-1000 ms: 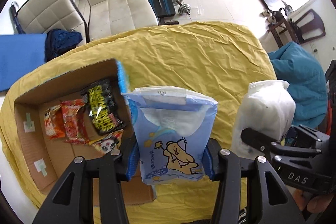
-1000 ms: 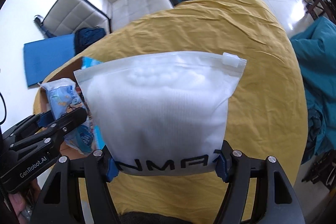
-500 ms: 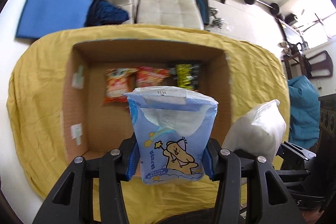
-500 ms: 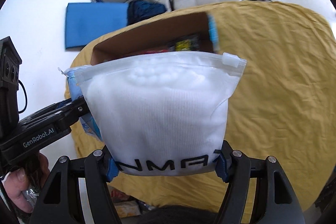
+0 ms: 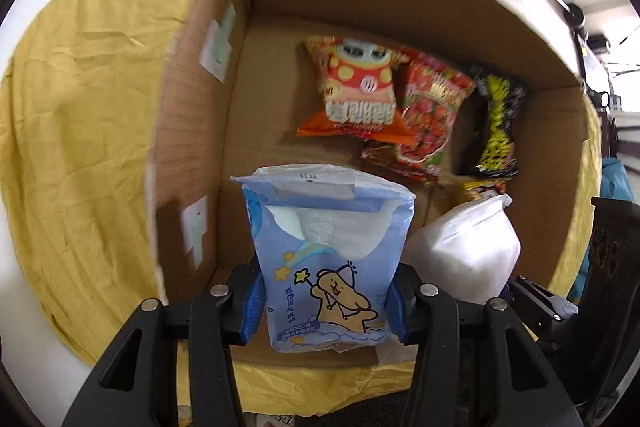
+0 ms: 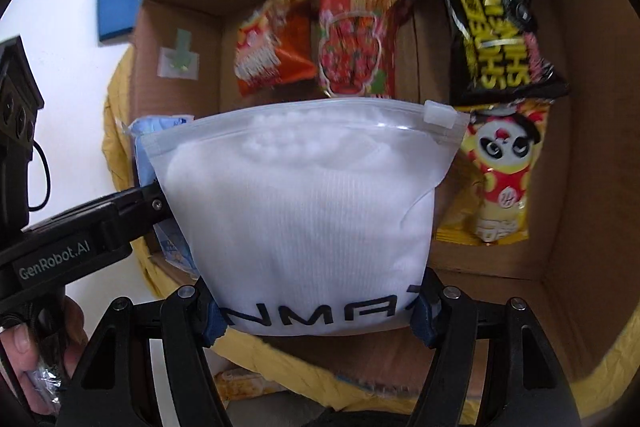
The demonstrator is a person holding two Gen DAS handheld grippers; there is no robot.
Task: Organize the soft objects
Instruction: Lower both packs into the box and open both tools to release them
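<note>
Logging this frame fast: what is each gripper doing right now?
Left gripper: shut on the blue tissue pack.
Right gripper: shut on the white zip bag.

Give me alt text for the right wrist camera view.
The right gripper holds a white zip pouch over an open cardboard box with four snack packets inside. The left gripper, at left, holds a blue tissue pack.

Blue tissue pack (image 5: 326,259), white pouch (image 6: 304,211) (upright)
</note>
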